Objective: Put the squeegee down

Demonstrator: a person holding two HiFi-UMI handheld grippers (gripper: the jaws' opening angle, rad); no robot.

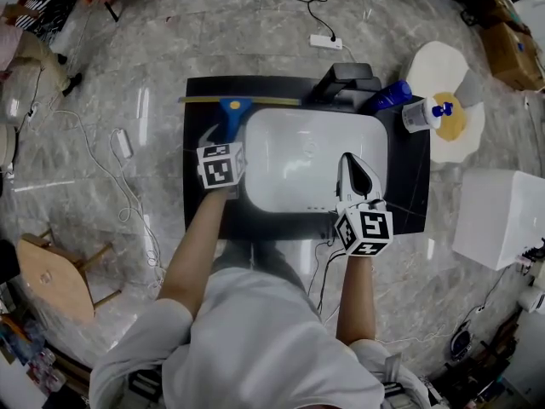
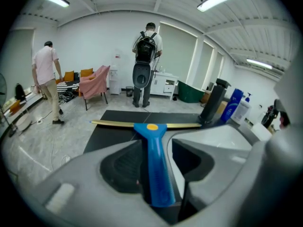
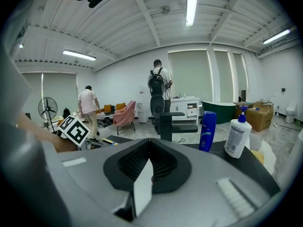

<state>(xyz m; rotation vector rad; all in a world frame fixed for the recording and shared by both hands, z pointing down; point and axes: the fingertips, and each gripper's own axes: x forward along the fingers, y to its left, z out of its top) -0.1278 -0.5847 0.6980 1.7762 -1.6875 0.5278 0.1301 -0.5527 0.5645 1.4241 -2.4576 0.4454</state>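
Observation:
The squeegee point(image 1: 234, 106), blue-handled with a long yellow blade, lies flat on the black tabletop point(image 1: 200, 100) at its far left, beside the white basin point(image 1: 255, 143). My left gripper point(image 1: 226, 139) hovers just behind it. In the left gripper view the blue handle point(image 2: 155, 169) runs between the jaws, which stand wide apart with a gap on each side. That gripper point(image 2: 156, 145) is open and grips nothing. My right gripper point(image 1: 347, 158) hangs over the right part of the basin. Its dark pads point(image 3: 135, 162) meet in the right gripper view, and nothing shows between them.
A black faucet block point(image 1: 345, 79), a blue bottle point(image 1: 390, 95) and a white pump bottle point(image 1: 419, 113) stand at the table's far right. A round white side table point(image 1: 447, 75) and a white box point(image 1: 498, 216) stand to the right, a wooden chair point(image 1: 55, 271) to the left. Two people point(image 2: 147, 65) stand far off.

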